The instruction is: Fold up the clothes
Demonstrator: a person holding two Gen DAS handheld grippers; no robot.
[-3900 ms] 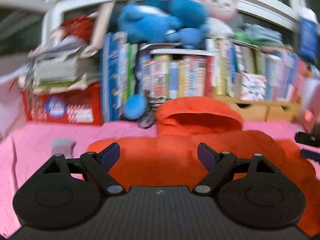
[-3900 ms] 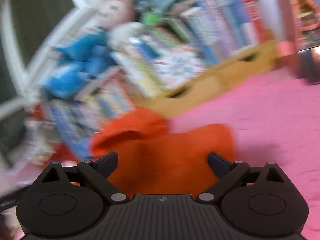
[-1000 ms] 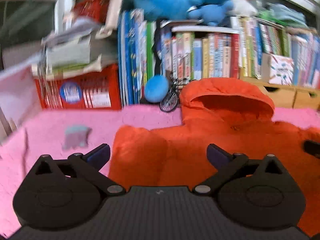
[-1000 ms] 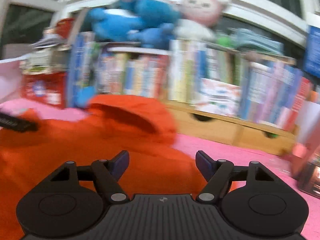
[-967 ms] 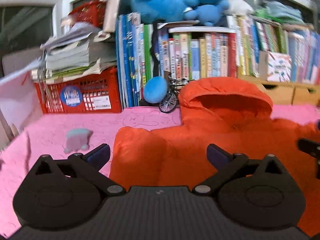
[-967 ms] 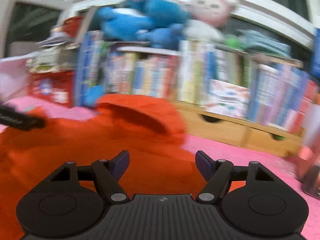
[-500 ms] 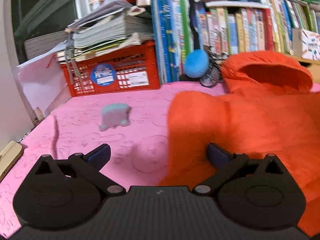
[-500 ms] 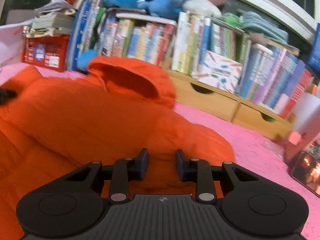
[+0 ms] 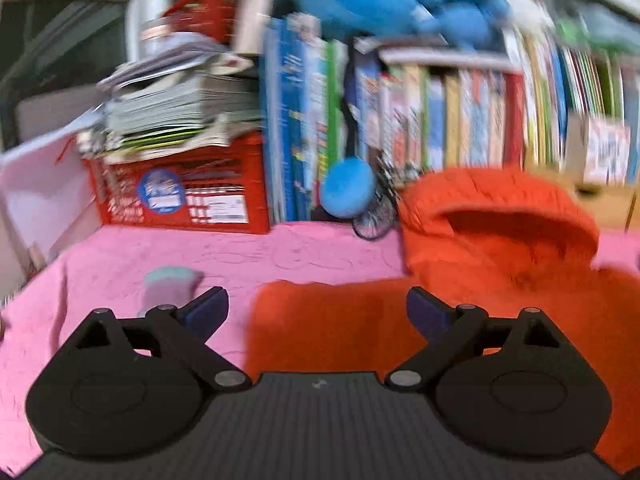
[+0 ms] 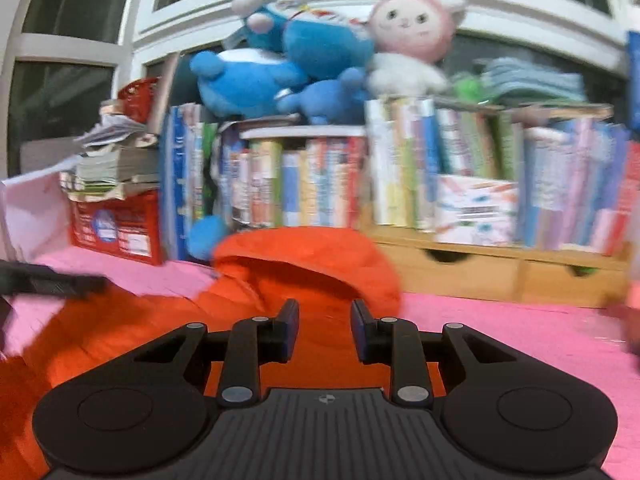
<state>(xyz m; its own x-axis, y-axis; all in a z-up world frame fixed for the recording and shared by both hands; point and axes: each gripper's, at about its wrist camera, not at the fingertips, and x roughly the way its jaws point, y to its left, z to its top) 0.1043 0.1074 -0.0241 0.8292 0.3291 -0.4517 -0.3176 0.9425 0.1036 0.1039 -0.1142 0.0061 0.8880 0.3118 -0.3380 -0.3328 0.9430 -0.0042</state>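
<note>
An orange hooded jacket [image 9: 500,264] lies on the pink blanket [image 9: 248,256], hood toward the bookshelf. My left gripper [image 9: 318,314] is open and empty, over the jacket's left folded edge. My right gripper [image 10: 325,330] has its jaws narrowed with a gap between them, with orange jacket [image 10: 304,280] fabric just ahead near the hood; no grip on the cloth is visible. The left gripper's fingers [image 10: 52,282] show as a dark blur at the left of the right wrist view.
A small grey-teal sock [image 9: 168,286] lies on the blanket left of the jacket. A red crate [image 9: 180,196] with stacked papers, rows of books [image 10: 304,184], a toy bicycle [image 9: 376,212], plush toys [image 10: 304,60] and wooden drawers [image 10: 500,276] line the back.
My right gripper has narrowed from wide open and moved toward the hood. My left gripper stayed open and swung back right toward the jacket's left edge.
</note>
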